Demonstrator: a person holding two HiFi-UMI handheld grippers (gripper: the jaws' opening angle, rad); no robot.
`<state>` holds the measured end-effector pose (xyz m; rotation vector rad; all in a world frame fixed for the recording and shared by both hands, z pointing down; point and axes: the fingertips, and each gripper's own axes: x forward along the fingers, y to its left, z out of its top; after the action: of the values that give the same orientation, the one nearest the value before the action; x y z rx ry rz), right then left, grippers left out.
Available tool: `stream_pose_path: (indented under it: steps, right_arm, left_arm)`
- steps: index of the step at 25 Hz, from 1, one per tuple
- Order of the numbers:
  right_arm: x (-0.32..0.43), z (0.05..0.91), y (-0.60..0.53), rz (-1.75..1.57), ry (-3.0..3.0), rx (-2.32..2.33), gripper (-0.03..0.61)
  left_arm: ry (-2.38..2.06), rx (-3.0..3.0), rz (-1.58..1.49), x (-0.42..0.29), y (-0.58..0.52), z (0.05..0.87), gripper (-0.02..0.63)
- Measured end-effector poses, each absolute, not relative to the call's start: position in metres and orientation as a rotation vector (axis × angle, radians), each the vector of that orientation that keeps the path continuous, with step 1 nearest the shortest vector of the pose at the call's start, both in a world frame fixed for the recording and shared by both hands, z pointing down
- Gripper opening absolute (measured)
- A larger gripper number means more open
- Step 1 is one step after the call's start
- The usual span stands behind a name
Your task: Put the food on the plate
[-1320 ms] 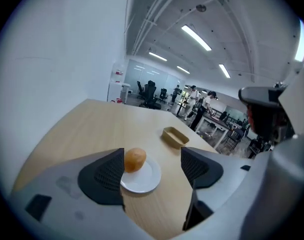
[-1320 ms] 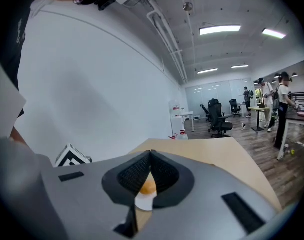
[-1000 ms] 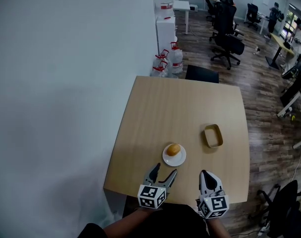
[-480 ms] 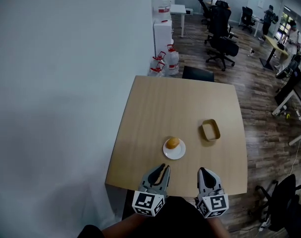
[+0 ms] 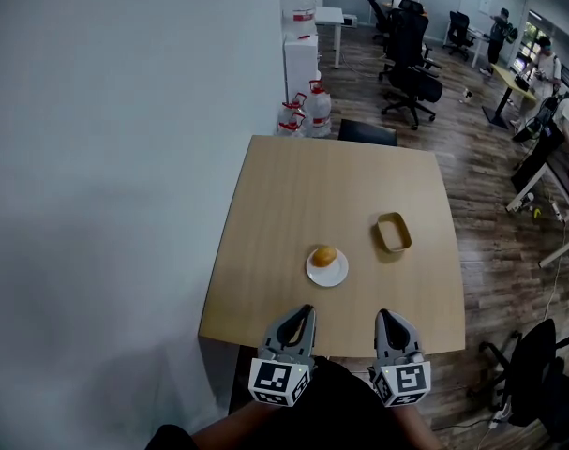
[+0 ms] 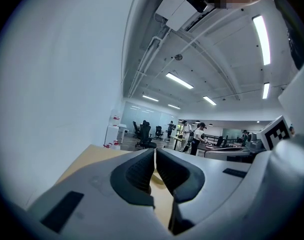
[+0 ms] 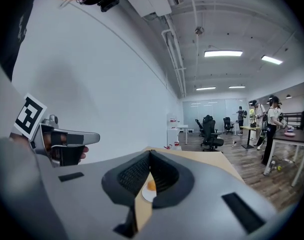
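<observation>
A golden bread roll [image 5: 324, 255] lies on a small white plate [image 5: 335, 272] on the wooden table [image 5: 293, 204], a little before its near edge. My left gripper [image 5: 306, 311] hovers at the near edge, left of the plate, shut with nothing between its jaws. To the right of it my right gripper [image 5: 382, 316] is also shut and empty. In the right gripper view the roll [image 7: 150, 185] and plate [image 7: 145, 195] show through the slit between the jaws. The left gripper view shows only its jaws pressed together [image 6: 155, 151].
A shallow tan tray [image 5: 394, 232] lies on the table right of the plate. Water jugs [image 5: 306, 112] and a white cabinet [image 5: 300, 56] stand beyond the table by the wall at left. Office chairs [image 5: 408, 54], desks and people are at the back right.
My left gripper's jaws have gone from wide open to shut, with nothing in them. Both grippers have drawn back from the plate toward the table's near edge.
</observation>
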<state>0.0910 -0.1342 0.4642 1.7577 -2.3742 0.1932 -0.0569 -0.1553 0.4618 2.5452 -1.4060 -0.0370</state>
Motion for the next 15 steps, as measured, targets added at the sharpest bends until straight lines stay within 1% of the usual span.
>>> stream_pose_path:
  steps: [15]
  right_arm:
    - [0.077, 0.461, -0.094, 0.163, -2.350, 1.788, 0.059]
  left_arm:
    - [-1.442, 2.516, -0.034, -0.083, -0.123, 0.463, 0.020]
